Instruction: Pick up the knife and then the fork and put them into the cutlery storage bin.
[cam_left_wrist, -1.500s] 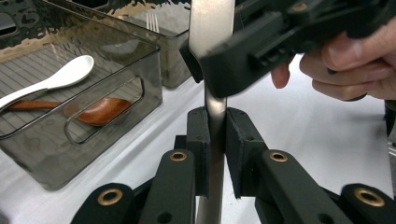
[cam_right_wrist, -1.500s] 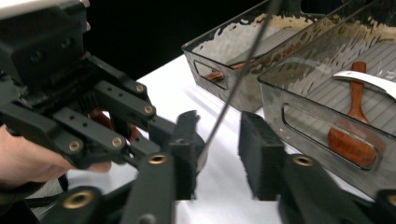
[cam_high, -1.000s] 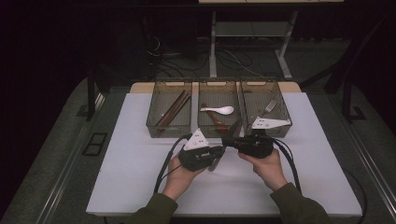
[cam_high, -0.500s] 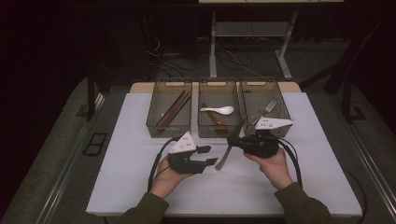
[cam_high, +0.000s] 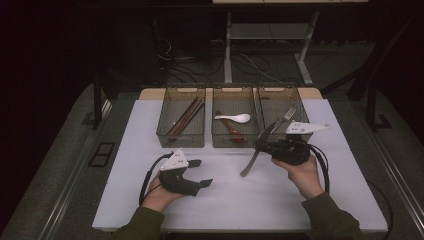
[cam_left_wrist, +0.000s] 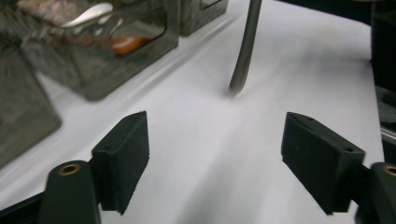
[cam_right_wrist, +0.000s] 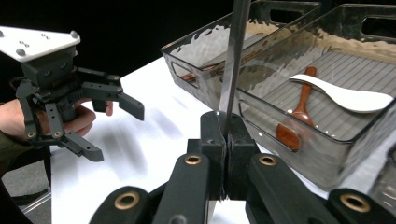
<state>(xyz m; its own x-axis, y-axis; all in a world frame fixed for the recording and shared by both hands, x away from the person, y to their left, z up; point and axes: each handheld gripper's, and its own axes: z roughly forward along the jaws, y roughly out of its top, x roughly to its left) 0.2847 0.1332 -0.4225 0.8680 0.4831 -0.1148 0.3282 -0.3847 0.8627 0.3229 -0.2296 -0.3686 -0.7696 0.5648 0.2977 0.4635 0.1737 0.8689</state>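
Right gripper (cam_high: 261, 145) has its fingers clenched on a dark metal utensil (cam_high: 256, 150) mid-shaft, tilted above the worktop (cam_high: 230, 200) beside the sorting trays (cam_high: 232, 140), while the left gripper (cam_high: 199, 173) hangs released, clear of it.

3 smoky clear bins stand side by side at the far edge of the white surface (cam_high: 125, 165). The left bin (cam_high: 165, 131) holds brown chopsticks (cam_high: 184, 117) lying lengthwise. The middle bin (cam_high: 220, 140) holds a white spoon (cam_high: 234, 118) lying across a reddish-brown spoon (cam_high: 227, 126). The right bin (cam_high: 295, 98) holds a fork (cam_high: 285, 117). Beyond the surface, cables (cam_high: 250, 62) lie on the dark floor.
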